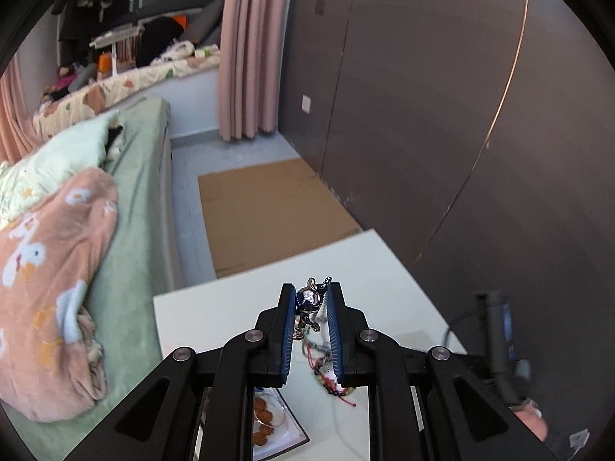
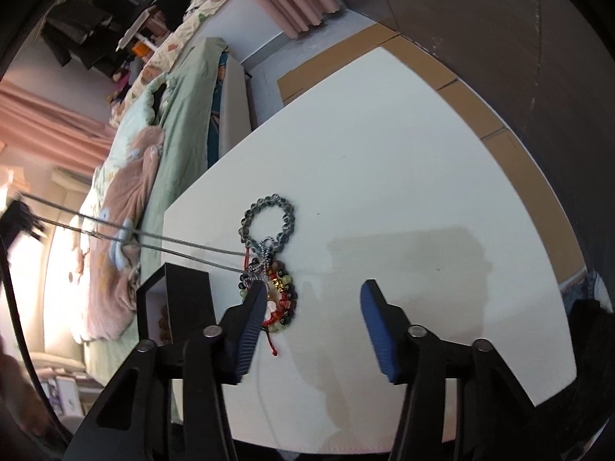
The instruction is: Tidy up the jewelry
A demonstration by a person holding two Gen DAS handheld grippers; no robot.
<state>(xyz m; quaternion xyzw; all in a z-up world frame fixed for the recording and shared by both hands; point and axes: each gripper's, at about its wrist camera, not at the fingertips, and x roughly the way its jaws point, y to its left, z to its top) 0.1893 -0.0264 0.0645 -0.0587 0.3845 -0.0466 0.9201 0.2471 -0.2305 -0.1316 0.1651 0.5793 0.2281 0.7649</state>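
Note:
My left gripper point(image 1: 311, 294) is shut on a silver necklace pendant point(image 1: 307, 299) and holds it above the white table point(image 1: 215, 307). Its chain point(image 2: 153, 240) stretches taut from the upper left down to the bracelet pile in the right wrist view. A grey beaded bracelet point(image 2: 269, 217) and a tangle of red, green and dark bead bracelets point(image 2: 282, 299) lie on the table point(image 2: 384, 192); the tangle also shows under my left gripper point(image 1: 326, 374). My right gripper point(image 2: 313, 292) is open, low over the table, its left finger point(image 2: 253, 307) at the colourful tangle.
An open jewelry box point(image 1: 276, 422) with brown beads inside sits at the table's near left; its dark lid point(image 2: 184, 299) stands up. A bed with green and pink bedding point(image 1: 77, 249) lies left. Cardboard point(image 1: 269, 211) covers the floor beyond; a dark wall panel point(image 1: 461, 115) stands right.

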